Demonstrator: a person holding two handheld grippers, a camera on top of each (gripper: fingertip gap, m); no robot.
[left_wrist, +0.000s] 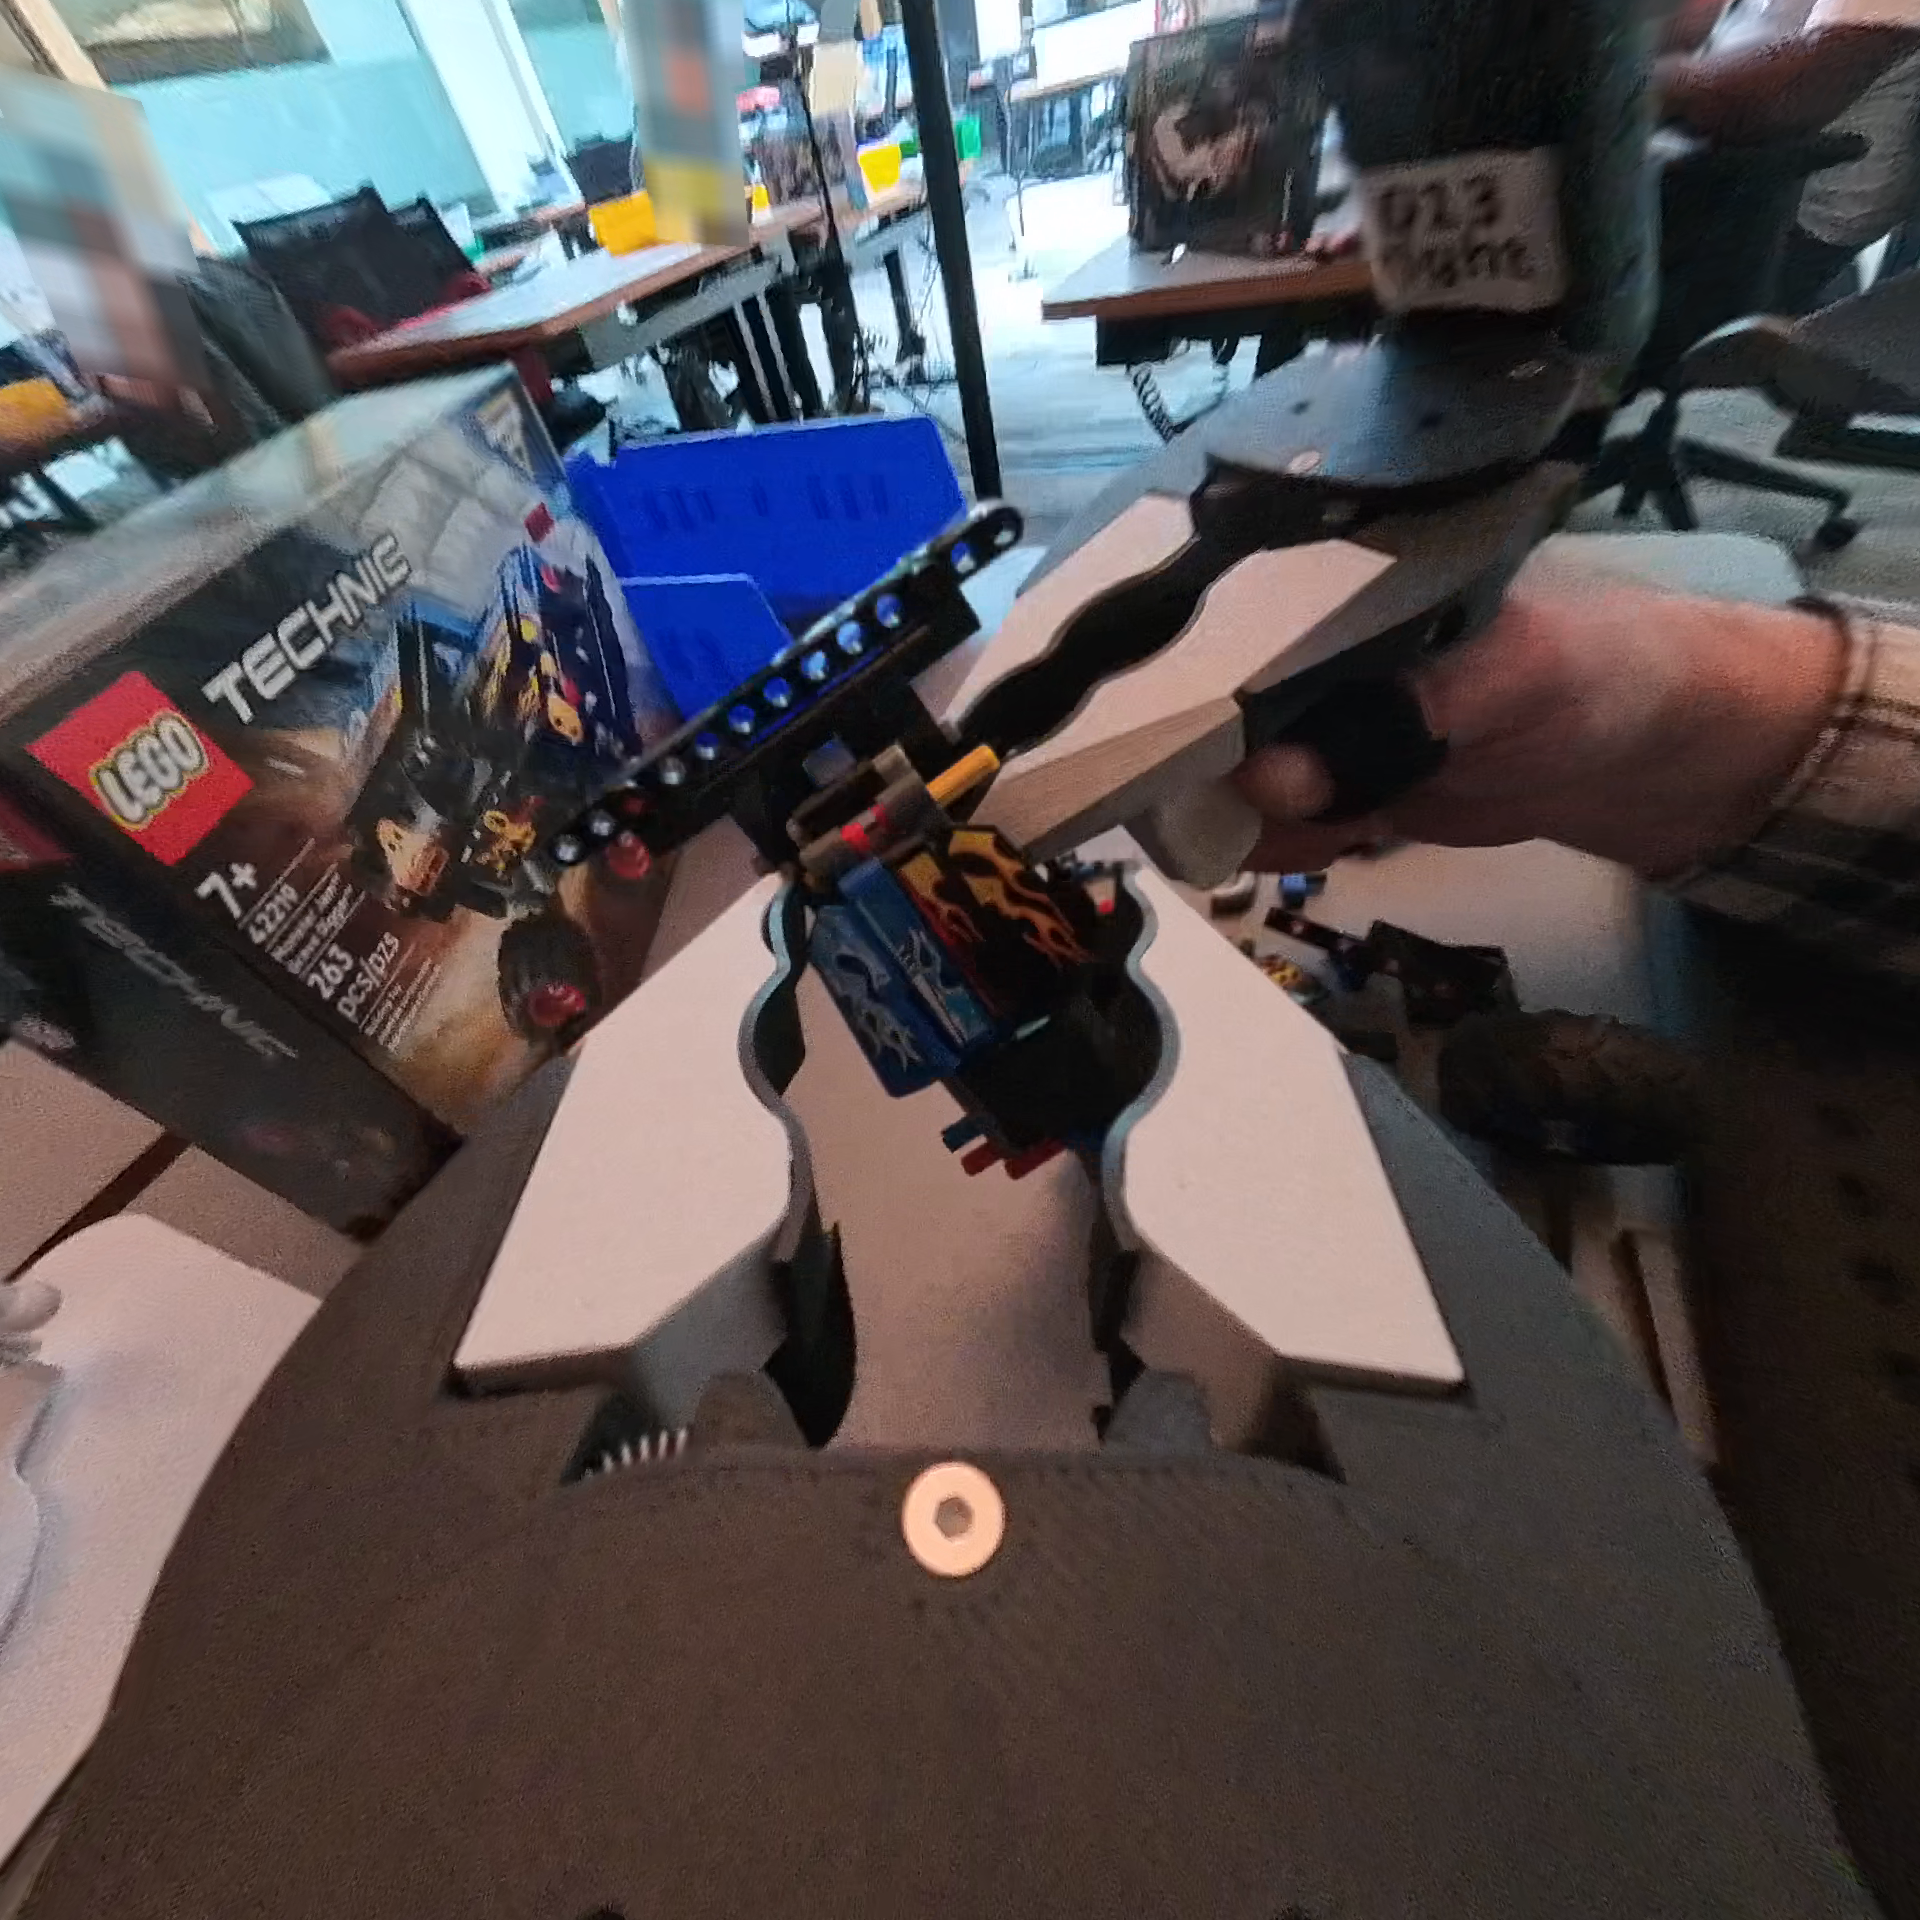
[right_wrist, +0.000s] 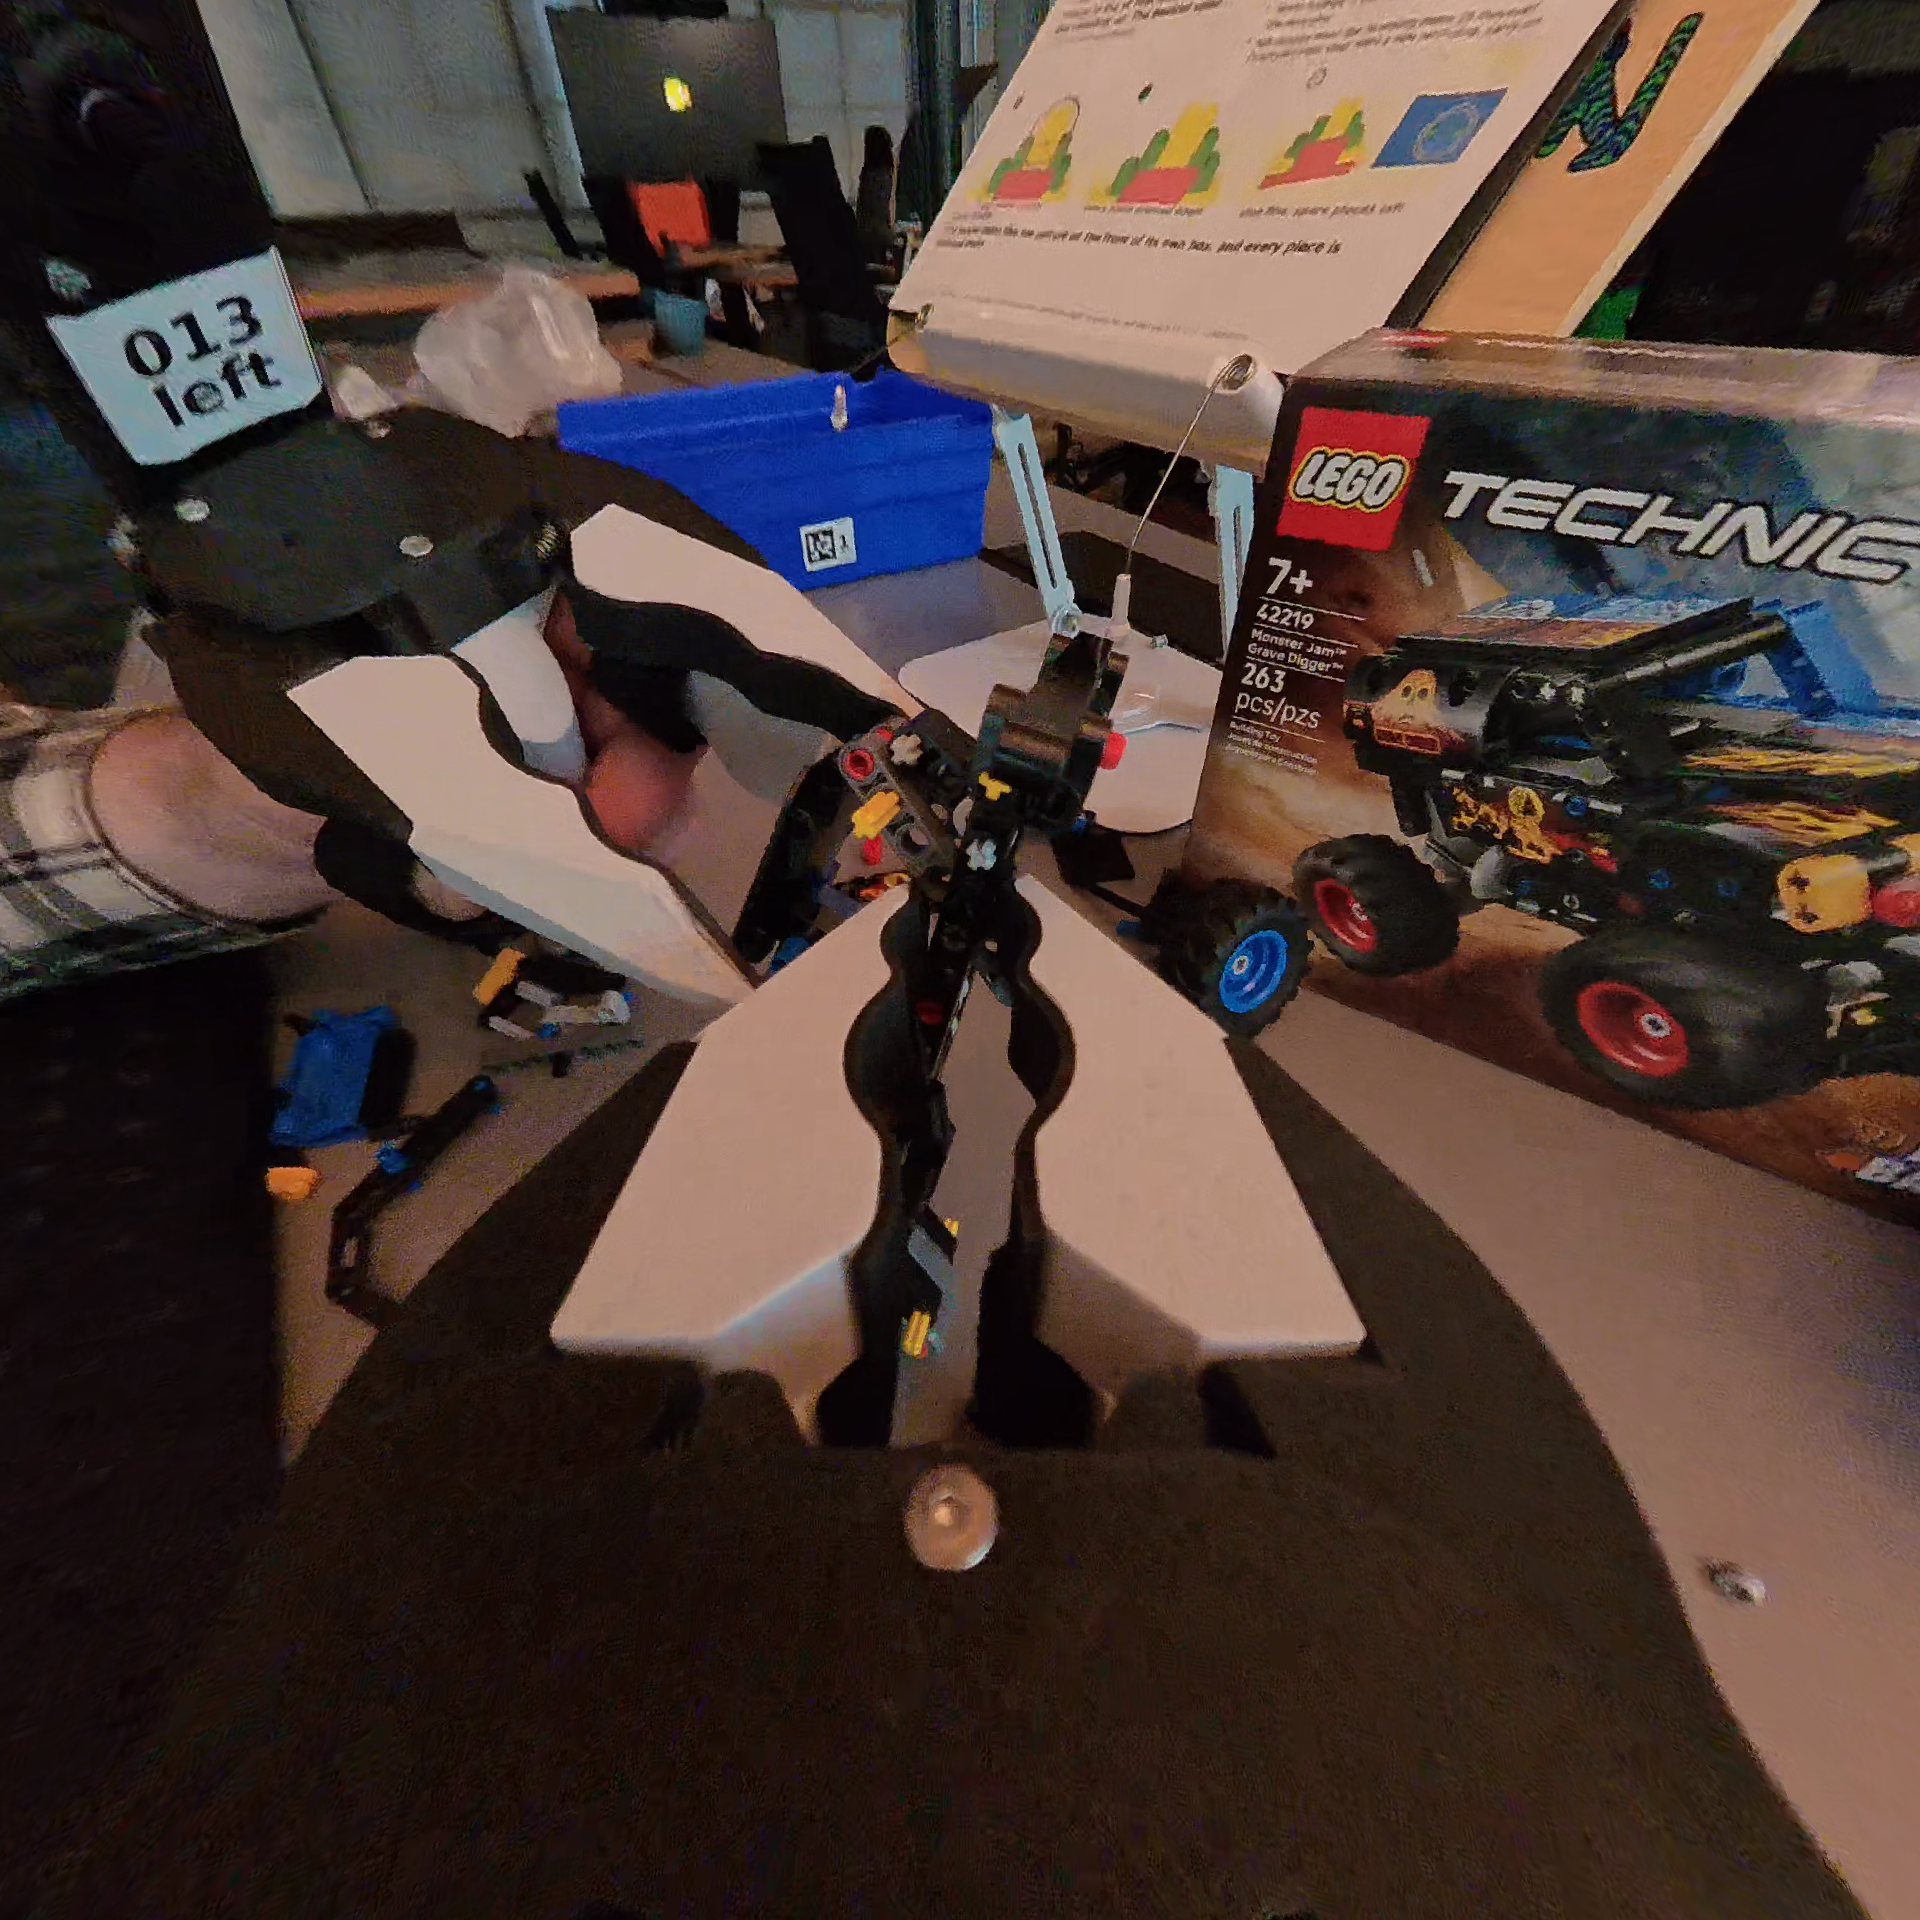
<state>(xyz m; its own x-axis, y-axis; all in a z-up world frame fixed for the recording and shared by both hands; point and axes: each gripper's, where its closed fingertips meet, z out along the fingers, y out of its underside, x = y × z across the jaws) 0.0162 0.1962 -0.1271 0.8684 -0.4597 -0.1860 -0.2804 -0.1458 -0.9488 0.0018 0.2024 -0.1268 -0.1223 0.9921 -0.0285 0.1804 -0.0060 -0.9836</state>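
The right gripper is clamped on a thin black toy-brick frame that stands up between its white fingers. From the left, the other gripper reaches in, its tips touching the same assembly. To the right stands a toy set box showing a monster truck. Farther back sit a blue bin and a propped instruction sheet. Loose blue, black and yellow pieces lie near left on the table.

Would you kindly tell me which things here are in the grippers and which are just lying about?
In hand: the brick assembly, gripped by both the left gripper and the right gripper.

Lying about: toy box, blue bin, loose pieces, blue-hubbed wheel, sheet on a stand.
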